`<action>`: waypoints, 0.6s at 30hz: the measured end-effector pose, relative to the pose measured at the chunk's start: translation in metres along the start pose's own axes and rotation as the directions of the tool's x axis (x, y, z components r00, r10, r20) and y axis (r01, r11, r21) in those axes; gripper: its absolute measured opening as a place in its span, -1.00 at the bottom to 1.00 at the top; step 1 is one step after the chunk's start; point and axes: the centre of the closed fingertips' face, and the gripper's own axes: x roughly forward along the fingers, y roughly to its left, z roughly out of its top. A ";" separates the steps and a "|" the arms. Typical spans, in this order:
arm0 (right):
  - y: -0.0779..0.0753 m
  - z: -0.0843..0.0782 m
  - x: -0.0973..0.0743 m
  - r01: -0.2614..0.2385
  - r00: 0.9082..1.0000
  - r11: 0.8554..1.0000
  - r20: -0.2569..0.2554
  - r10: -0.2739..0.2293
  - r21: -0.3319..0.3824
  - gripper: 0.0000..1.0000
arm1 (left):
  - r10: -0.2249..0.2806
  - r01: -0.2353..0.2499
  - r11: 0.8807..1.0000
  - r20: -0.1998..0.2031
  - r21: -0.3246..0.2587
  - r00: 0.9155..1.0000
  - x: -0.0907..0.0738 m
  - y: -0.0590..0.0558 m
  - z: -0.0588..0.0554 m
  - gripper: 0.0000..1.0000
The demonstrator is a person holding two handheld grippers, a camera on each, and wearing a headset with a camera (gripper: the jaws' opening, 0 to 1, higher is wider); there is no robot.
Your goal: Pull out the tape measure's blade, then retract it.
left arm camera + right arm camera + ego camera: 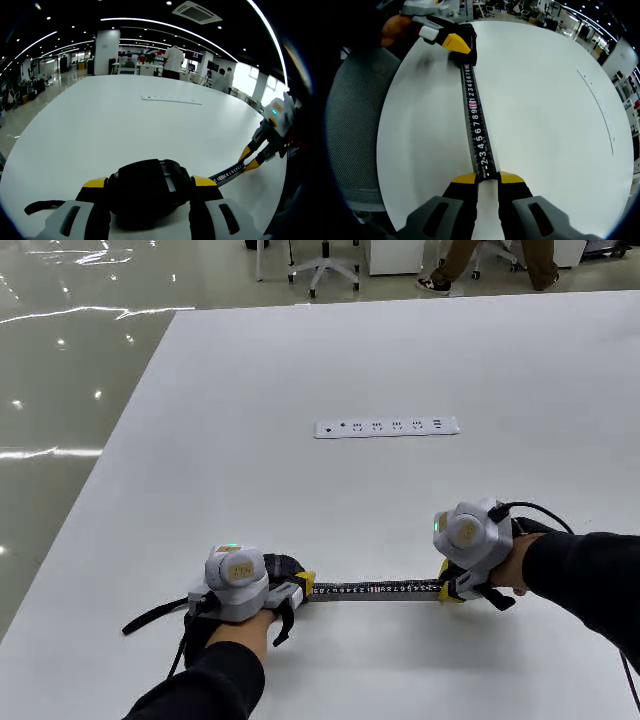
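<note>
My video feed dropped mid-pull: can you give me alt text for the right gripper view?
The right gripper is shut on the tip of the blade, which runs up across the white table, numbers showing, to the black tape measure case clamped in the left gripper at top left.

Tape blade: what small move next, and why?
Probably ease the right gripper back toward the left gripper, letting the blade retract: it already stretches between the case, held in the left jaws, and the right jaws shut on its tip.
</note>
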 end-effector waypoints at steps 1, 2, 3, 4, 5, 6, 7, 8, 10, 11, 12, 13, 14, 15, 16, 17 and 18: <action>0.000 0.001 0.000 -0.001 1.000 1.000 0.001 0.001 -0.003 -0.79 | 0.000 0.000 1.000 0.000 0.000 1.000 0.000 0.000 0.000 0.20; 0.000 0.001 0.000 -0.002 1.000 1.000 0.000 0.002 -0.004 -0.79 | 0.000 0.000 1.000 0.000 0.000 1.000 0.000 0.000 0.000 0.20; 0.001 0.001 0.000 -0.002 1.000 1.000 0.000 0.002 -0.004 -0.79 | -0.001 0.001 1.000 0.000 -0.001 1.000 0.000 0.000 0.000 0.20; 0.001 0.002 0.000 -0.003 1.000 1.000 0.001 0.003 -0.005 -0.79 | -0.001 0.001 1.000 0.000 -0.001 1.000 -0.001 0.000 0.000 0.20; 0.001 0.002 0.000 -0.004 1.000 1.000 0.002 0.004 -0.005 -0.79 | -0.001 0.001 1.000 0.000 -0.002 1.000 -0.001 0.000 0.000 0.20; 0.002 0.002 -0.001 -0.004 1.000 1.000 0.001 0.004 -0.004 -0.79 | -0.001 0.001 1.000 0.000 -0.002 1.000 -0.001 -0.001 0.000 0.20; 0.002 0.002 -0.001 -0.004 1.000 1.000 0.001 0.004 -0.002 -0.79 | -0.002 0.002 1.000 0.000 -0.002 1.000 -0.001 -0.001 0.000 0.20; 0.001 0.002 0.000 -0.004 1.000 1.000 0.001 0.004 -0.003 -0.79 | -0.002 0.002 1.000 -0.001 -0.003 1.000 -0.001 -0.001 0.000 0.20; 0.001 0.004 0.000 -0.004 1.000 1.000 0.001 0.004 -0.010 -0.79 | -0.002 0.002 1.000 -0.001 -0.003 1.000 -0.001 -0.001 -0.001 0.20; 0.002 0.004 0.000 -0.005 1.000 1.000 -0.003 0.005 -0.007 -0.79 | -0.002 0.002 1.000 -0.001 -0.004 1.000 -0.001 -0.001 -0.001 0.20; 0.002 0.005 0.000 -0.005 1.000 1.000 -0.002 0.005 -0.007 -0.79 | -0.002 0.002 1.000 -0.001 -0.004 1.000 -0.001 -0.001 -0.001 0.20; 0.002 0.005 0.000 -0.005 1.000 1.000 -0.002 0.005 -0.004 -0.79 | -0.002 0.002 1.000 -0.001 -0.005 1.000 -0.001 -0.001 -0.001 0.20; 0.002 0.005 0.001 -0.004 1.000 1.000 -0.001 0.004 -0.003 -0.79 | -0.002 0.002 1.000 -0.001 -0.005 1.000 -0.001 -0.001 -0.001 0.20; 0.003 0.005 0.000 -0.004 1.000 1.000 -0.001 0.004 0.002 -0.79 | -0.002 0.002 1.000 -0.001 -0.005 1.000 -0.001 -0.001 -0.001 0.20; 0.002 0.006 0.001 -0.003 1.000 1.000 0.000 0.003 0.003 -0.79 | -0.002 0.002 1.000 -0.001 -0.006 1.000 -0.001 -0.001 -0.001 0.20; 0.003 0.006 0.001 -0.003 1.000 1.000 0.001 0.003 0.002 -0.79 | -0.002 0.002 1.000 -0.001 -0.006 1.000 -0.001 -0.001 -0.001 0.20; 0.002 0.007 0.002 -0.002 1.000 1.000 0.001 0.002 0.001 -0.79 | -0.002 0.002 1.000 -0.001 -0.006 1.000 -0.001 -0.001 -0.001 0.20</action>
